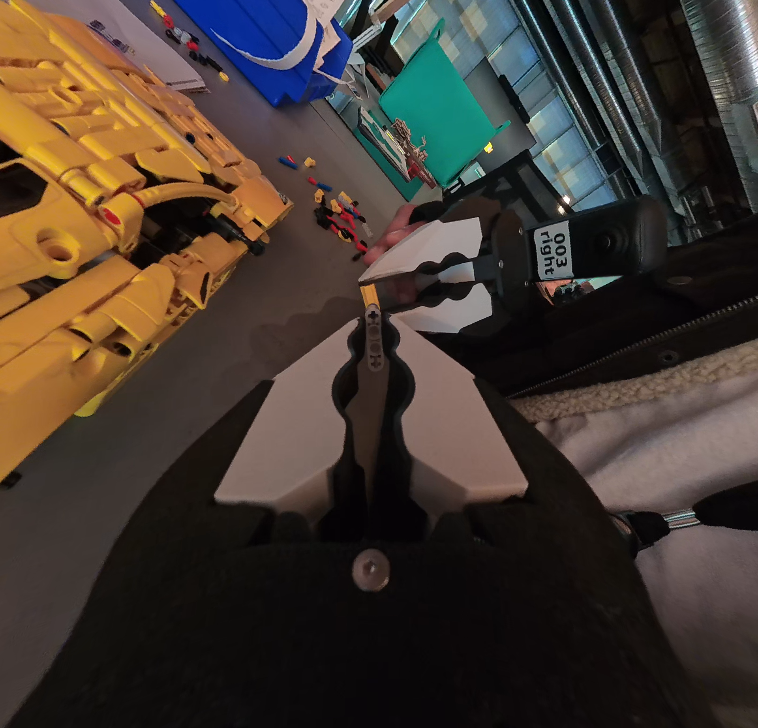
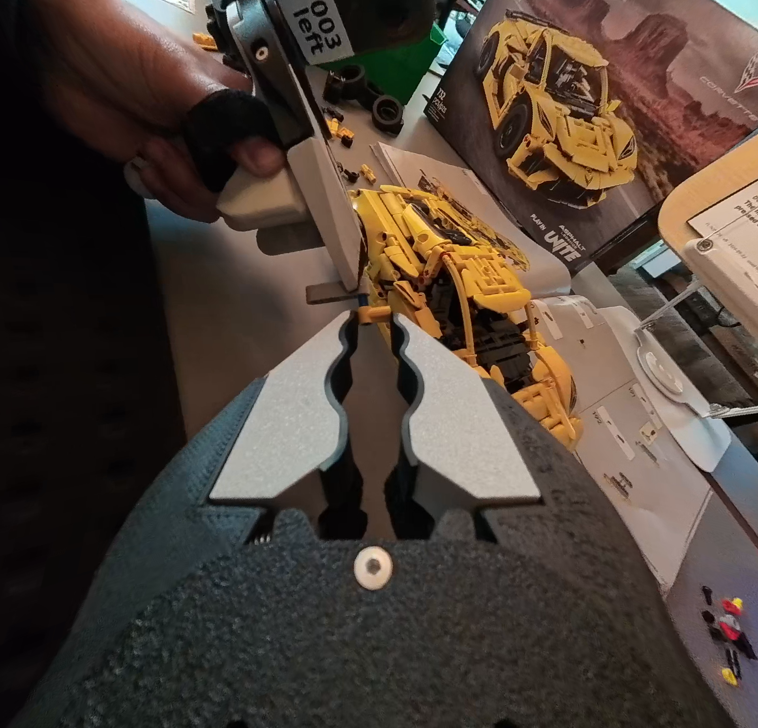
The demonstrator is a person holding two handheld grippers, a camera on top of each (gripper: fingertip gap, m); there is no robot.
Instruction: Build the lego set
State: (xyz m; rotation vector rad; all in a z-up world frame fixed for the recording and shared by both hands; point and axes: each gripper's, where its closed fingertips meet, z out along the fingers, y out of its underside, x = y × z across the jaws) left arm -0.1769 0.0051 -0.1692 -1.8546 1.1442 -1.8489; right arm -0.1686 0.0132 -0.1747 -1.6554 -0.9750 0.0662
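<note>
Two grippers meet tip to tip above grey table (image 1: 229, 380). Left gripper (image 1: 374, 318): jaws clenched on one thin grey beam (image 1: 374, 341), beam upright between fingers. Right gripper (image 2: 371, 318): jaws parted in own view, one small yellow connector (image 2: 371, 313) at tips, touching beam end; grip on it cannot tell. One yellow car model (image 2: 459, 298) on table, on open instruction booklet (image 2: 615, 421). One set box (image 2: 574, 105) standing behind. Two black tyres (image 2: 387, 119) near box. One blue bin (image 1: 254, 31). Loose small pieces (image 1: 340, 216) scattered, count unclear.
</note>
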